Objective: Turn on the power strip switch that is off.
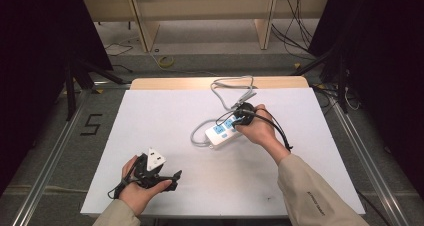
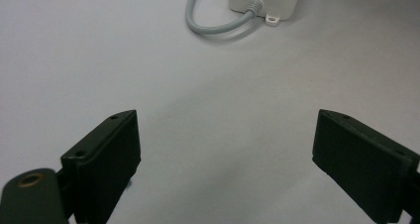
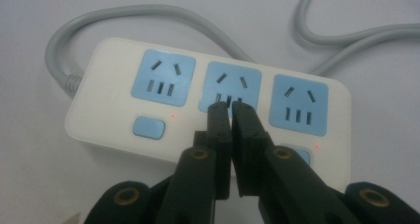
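The right tongs [image 3: 229, 105], pressed nearly together and holding nothing, hover over the middle socket of the power strip [image 3: 114, 130] at centre frame. Its switch button [image 3: 148, 127] looks like the target, so the next move likely calls for a small, aimed press. The left tongs [image 2: 225, 157] rest spread and empty on the table [image 1: 165, 116], lower left.

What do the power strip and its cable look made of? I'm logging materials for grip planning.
Power strip: likely hard moulded plastic, smooth off-white shell with a soft sheen and light blue socket faces. Cable: probably flexible rubbery or PVC sheath, matte grey, lying in loose curves.

A white table [image 1: 165, 136] bears a power strip [image 1: 222, 132] and its grey cord [image 1: 220, 88].
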